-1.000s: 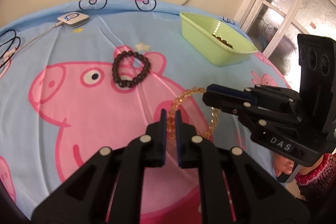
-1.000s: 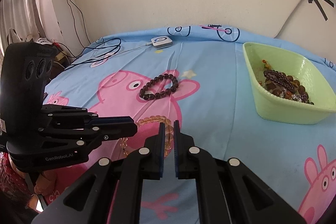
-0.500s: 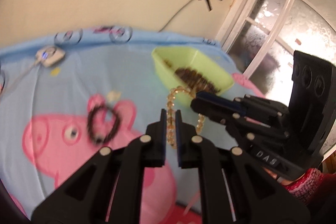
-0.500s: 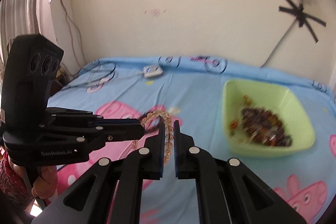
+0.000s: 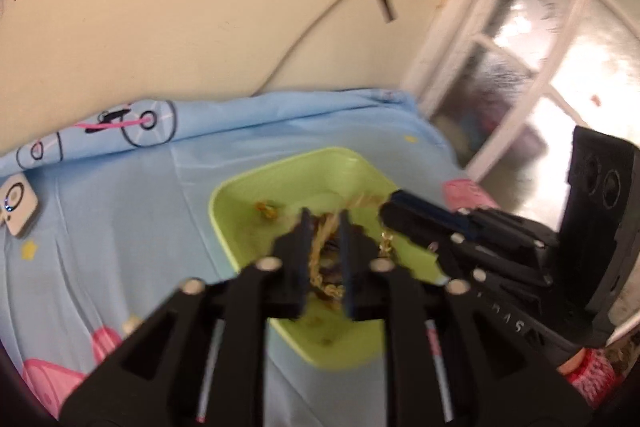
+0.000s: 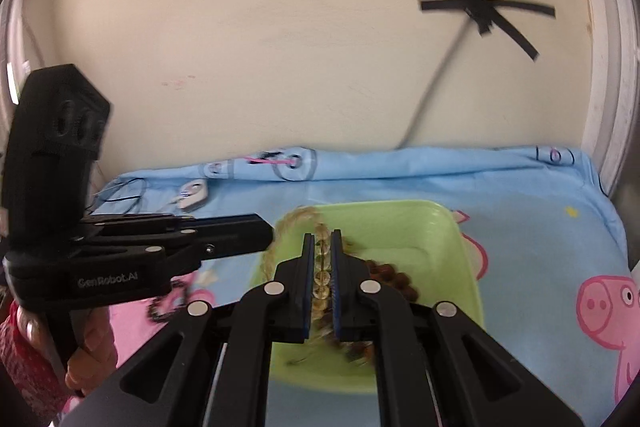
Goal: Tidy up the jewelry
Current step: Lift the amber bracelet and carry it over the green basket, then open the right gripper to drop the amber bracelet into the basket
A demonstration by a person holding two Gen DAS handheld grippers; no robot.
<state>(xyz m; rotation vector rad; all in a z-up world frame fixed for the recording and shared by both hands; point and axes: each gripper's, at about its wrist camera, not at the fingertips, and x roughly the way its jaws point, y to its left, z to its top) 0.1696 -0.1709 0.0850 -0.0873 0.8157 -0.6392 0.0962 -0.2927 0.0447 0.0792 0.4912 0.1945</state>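
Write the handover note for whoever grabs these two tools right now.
Left tool: jaws have just been opening; amber bead bracelet between them, no longer clearly pinched.
Right tool: shut on amber bead bracelet, holding it over the green tray.
Tray already holds other beaded pieces.
Dark bead bracelet lies on the pig-print sheet, left of the tray in the right wrist view.
Done: amber bracelet carried to the tray.
Left: release it into the tray, then fetch the dark bracelet.

A black tape cross [image 6: 486,9] pins a cable [image 6: 430,87] to the cream wall [image 6: 260,47].
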